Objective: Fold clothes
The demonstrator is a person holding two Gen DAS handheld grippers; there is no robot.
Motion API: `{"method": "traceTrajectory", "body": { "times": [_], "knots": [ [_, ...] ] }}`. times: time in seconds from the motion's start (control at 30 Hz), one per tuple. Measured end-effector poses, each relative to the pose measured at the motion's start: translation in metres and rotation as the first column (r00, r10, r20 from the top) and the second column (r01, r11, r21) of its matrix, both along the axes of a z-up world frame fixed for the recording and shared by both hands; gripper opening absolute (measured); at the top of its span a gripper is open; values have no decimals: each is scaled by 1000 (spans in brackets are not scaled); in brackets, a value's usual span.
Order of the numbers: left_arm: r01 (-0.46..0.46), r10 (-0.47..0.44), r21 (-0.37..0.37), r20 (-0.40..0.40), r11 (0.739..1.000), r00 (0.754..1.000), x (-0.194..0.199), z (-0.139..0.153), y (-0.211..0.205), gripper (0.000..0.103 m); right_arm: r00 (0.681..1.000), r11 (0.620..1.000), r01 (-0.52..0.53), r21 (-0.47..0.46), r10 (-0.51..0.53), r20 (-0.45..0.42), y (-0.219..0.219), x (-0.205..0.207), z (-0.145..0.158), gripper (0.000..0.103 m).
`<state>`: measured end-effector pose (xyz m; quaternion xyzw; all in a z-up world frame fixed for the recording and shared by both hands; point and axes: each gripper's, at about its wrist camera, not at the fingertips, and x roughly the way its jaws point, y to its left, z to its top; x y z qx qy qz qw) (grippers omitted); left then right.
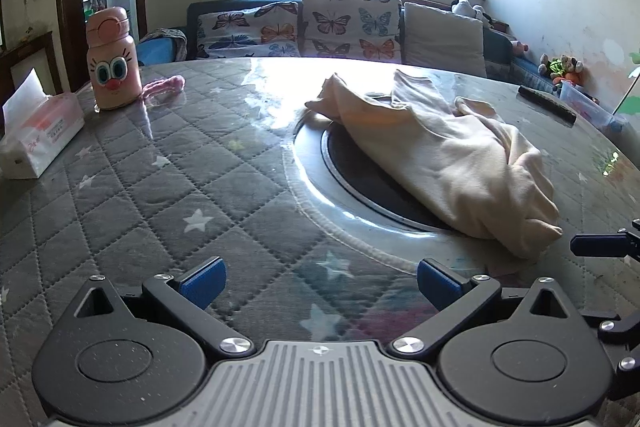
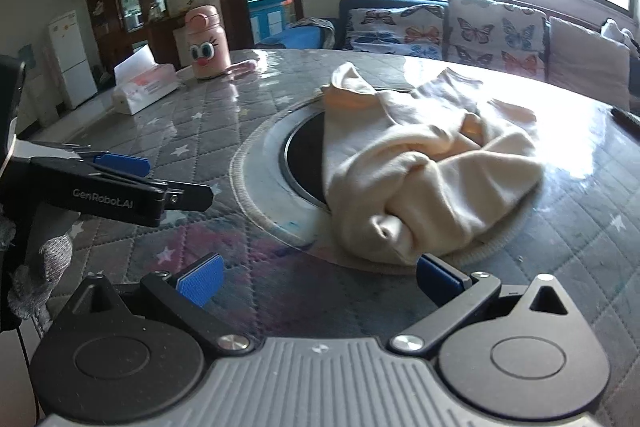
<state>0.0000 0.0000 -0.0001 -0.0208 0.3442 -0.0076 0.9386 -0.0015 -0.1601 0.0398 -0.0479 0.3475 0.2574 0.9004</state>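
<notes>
A cream garment (image 1: pixel 448 151) lies crumpled on the round table, over the dark round inset at its middle. It also shows in the right wrist view (image 2: pixel 432 163). My left gripper (image 1: pixel 320 283) is open and empty, low over the quilted cover, with the garment ahead to its right. My right gripper (image 2: pixel 320 279) is open and empty; its right finger (image 2: pixel 440 277) sits right at the garment's near edge. The left gripper (image 2: pixel 120 183) shows from the side at the left of the right wrist view.
A pink cartoon-face bottle (image 1: pixel 114 61) and a tissue box (image 1: pixel 36 135) stand at the table's far left. A dark flat object (image 1: pixel 546 105) lies at the far right edge. A sofa with butterfly cushions (image 1: pixel 340 27) stands behind the table.
</notes>
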Motion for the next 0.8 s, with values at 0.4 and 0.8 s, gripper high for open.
{"method": "traceTrajectory", "body": {
  "times": [0.4, 0.8],
  "knots": [
    [16, -17, 17, 12, 1000, 1000, -7, 1, -30, 103, 998, 997, 65, 32, -64, -5, -21, 0, 2, 103],
    [62, -61, 24, -18, 998, 998, 12, 8, -41, 103, 996, 995, 91, 38, -90, -12, -24, -2, 2, 103]
  ]
}}
